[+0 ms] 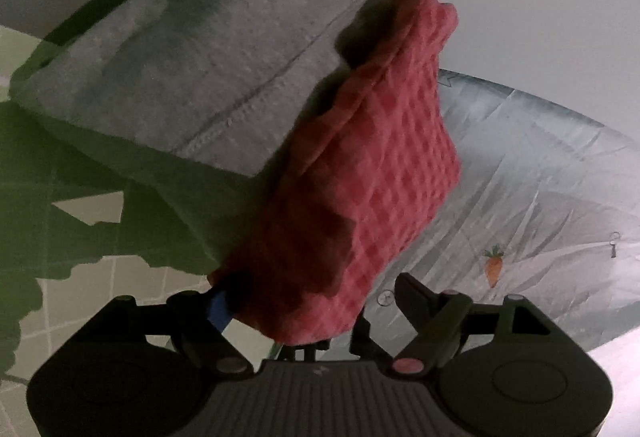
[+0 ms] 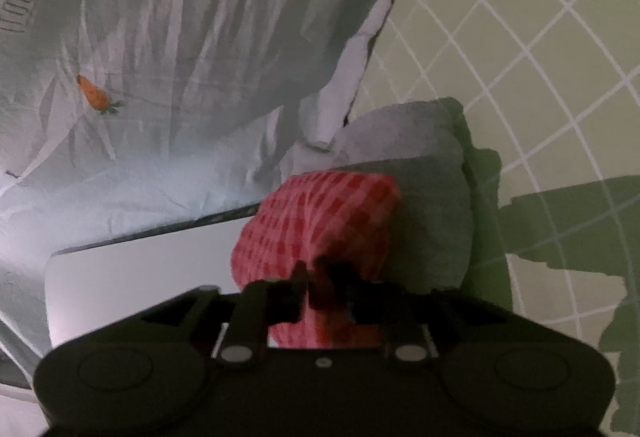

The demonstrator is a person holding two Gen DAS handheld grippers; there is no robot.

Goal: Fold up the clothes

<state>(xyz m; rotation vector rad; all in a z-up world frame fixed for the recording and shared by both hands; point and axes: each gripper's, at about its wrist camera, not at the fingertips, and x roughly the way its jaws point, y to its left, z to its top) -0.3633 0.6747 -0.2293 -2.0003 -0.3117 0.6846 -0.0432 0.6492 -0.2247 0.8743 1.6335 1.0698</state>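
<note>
Hanging bunched above a folded grey garment, the red cloth is pinched by the right gripper and apparently draped over the spread left gripper, so folding looks barely begun.

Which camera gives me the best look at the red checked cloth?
The left wrist view. There the red cloth fills the middle, with its waffle weave and folded upper edge plain, lying partly over a grey towel. In the right wrist view the cloth is smaller, bunched, and partly hidden by the right claw pinching it.
</note>
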